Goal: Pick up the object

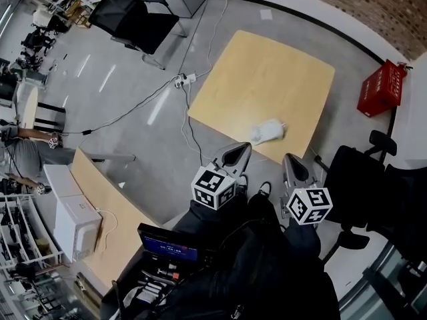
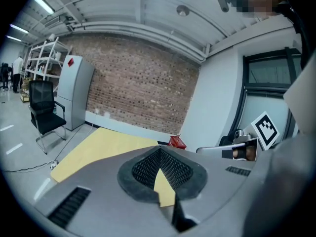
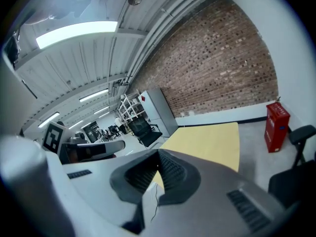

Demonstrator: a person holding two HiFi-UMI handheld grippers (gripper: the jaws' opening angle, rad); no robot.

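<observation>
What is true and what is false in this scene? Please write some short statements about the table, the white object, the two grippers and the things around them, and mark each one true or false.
1. The white crumpled object lies on the light wooden table, near the edge closest to the person. True.
2. The left gripper is holding the white object. False: its jaws are together with nothing between them, and it is apart from the object.
3. The right gripper is shut and empty. True.
4. The red box stands on the table. False: it stands on the floor, beside the table.
5. The black office chair stands on the floor, away from the table. True.
</observation>
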